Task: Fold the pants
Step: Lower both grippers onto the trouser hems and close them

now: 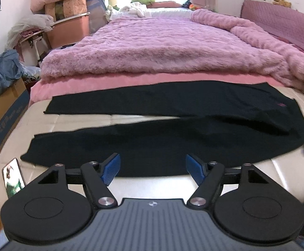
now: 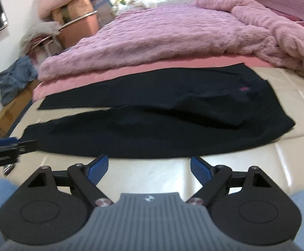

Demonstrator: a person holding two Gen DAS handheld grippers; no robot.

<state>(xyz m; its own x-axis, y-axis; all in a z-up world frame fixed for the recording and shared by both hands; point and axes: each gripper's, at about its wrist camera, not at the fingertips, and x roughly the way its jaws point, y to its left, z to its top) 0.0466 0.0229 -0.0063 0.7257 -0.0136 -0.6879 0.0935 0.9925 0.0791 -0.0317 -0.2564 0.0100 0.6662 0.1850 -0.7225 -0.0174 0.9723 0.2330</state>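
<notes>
**Fingers spread on both grippers, pants lying ahead of them, ungripped**

Blue ribbed fingers (image 1: 111, 168) of the left gripper (image 1: 153, 168) are standing wide apart with nothing between the pads. Through the gap, the near hem edge of the black fabric pants (image 1: 172, 142) is showing, along with a strip of the cream quilted mattress surface (image 1: 152, 186). Whether the tips are touching the fabric cannot be told; they are overlapping its near edge in the left wrist view.

Fingers of the right gripper (image 2: 149, 170) are likewise standing spread and empty. Here the pants (image 2: 162, 133) are lying just beyond the tips, apart from them, with bare mattress (image 2: 147, 175) filling the gap between the pads.

Pants are lying flat and unfolded across the mattress, legs running to the left and the waist end to the right. The two legs are splaying apart toward the left, a wedge of cream mattress showing between them. A small pink mark (image 2: 244, 88) is sitting near the waist on the far leg side. The far leg is lying against the edge of a pink sheet (image 1: 131, 79), under a fluffy pink-purple blanket (image 1: 162, 46).

In the right wrist view, the left gripper (image 2: 4, 146) is appearing at the left edge, just beside the near leg's cuff. Both views are slightly blurred.
</notes>
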